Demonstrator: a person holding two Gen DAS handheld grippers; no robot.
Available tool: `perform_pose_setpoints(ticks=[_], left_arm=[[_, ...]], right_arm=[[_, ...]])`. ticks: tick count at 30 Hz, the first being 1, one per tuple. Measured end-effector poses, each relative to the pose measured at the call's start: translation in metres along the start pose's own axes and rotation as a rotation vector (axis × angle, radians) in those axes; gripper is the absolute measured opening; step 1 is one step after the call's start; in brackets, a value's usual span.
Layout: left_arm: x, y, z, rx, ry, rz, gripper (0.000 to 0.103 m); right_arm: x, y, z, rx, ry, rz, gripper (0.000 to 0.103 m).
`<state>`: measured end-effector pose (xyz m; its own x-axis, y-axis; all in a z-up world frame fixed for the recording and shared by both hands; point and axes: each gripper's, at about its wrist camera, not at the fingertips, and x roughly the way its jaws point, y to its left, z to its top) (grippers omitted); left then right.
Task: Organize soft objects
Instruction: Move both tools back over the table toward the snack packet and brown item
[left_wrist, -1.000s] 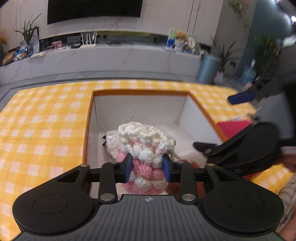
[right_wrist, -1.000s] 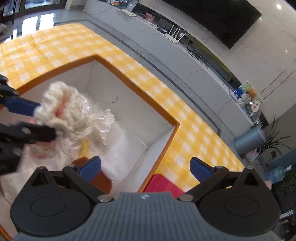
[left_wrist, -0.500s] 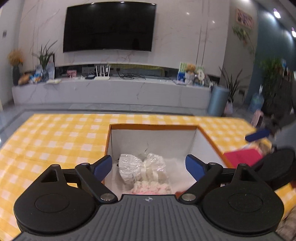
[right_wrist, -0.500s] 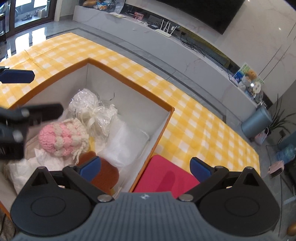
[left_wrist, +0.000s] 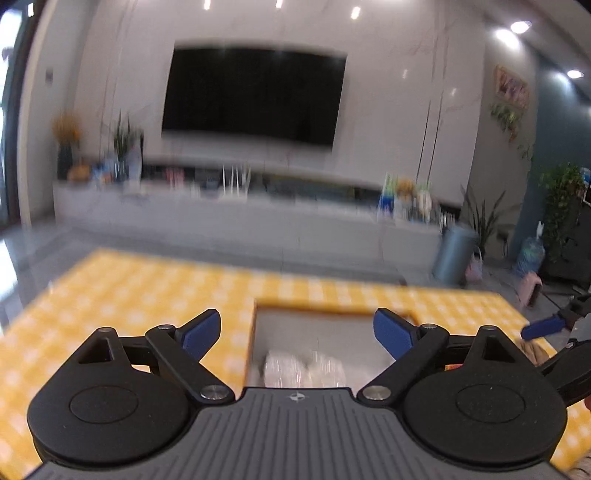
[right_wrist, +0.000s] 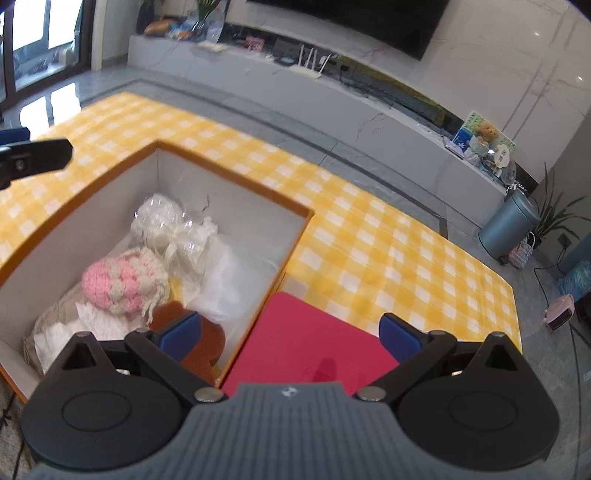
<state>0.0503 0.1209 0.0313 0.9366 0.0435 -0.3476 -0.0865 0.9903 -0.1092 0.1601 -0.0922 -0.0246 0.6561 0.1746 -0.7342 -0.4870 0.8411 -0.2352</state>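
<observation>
The pink and white knitted pouch (right_wrist: 123, 282) lies inside the orange-rimmed box (right_wrist: 236, 177), toward its left side, touching nothing but the other soft things around it. Just beyond it sits a clear plastic bag of white yarn (right_wrist: 170, 229), and to its right a crumpled white plastic bag (right_wrist: 236, 284); a brown plush piece (right_wrist: 207, 339) lies at the near edge, partly hidden behind a blue pad. The left gripper (left_wrist: 297, 332) is released, its two blue pads spread wide and holding nothing, raised above the box; that view is blurred. The box stands on a yellow checked tablecloth (right_wrist: 369, 236). Right of the box a red flat pad (right_wrist: 314, 343) rests on the cloth. The right gripper (right_wrist: 290, 332) is likewise released and empty, hovering over the box's right wall and the red pad.
</observation>
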Motion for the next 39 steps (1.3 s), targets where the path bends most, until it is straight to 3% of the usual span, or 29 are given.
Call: perform_pose_setpoints(ticks=[7, 13, 18, 22, 25, 28, 34, 39], left_arm=[[-0.019, -0.016, 0.012, -0.036, -0.118, -0.062, 0.103], [-0.020, -0.040, 0.010, 0.027, -0.123, -0.113, 0.103], [-0.014, -0.062, 0.004, 0.051, -0.095, -0.239, 0.103], [-0.009, -0.086, -0.003, 0.103, -0.071, -0.278, 0.103], [-0.005, -0.101, -0.007, 0.130, -0.028, -0.280, 0.103], [0.000, -0.118, -0.008, 0.147, 0.006, -0.259, 0.103], [-0.002, -0.154, -0.014, 0.263, 0.008, -0.205, 0.103], [0.003, -0.187, -0.017, 0.278, 0.027, -0.155, 0.103]], right_arm=[[-0.021, -0.033, -0.009, 0.053, -0.089, -0.038, 0.100], [-0.040, -0.078, -0.026, 0.208, -0.162, -0.025, 0.100], [-0.050, -0.107, -0.043, 0.289, -0.211, -0.055, 0.100], [-0.054, -0.131, -0.056, 0.378, -0.229, -0.064, 0.100], [-0.053, -0.143, -0.065, 0.418, -0.189, -0.064, 0.100], [-0.058, -0.154, -0.081, 0.469, -0.225, -0.094, 0.100], [-0.046, -0.187, -0.119, 0.666, -0.225, -0.023, 0.100], [-0.035, -0.203, -0.138, 0.713, -0.226, -0.108, 0.100]])
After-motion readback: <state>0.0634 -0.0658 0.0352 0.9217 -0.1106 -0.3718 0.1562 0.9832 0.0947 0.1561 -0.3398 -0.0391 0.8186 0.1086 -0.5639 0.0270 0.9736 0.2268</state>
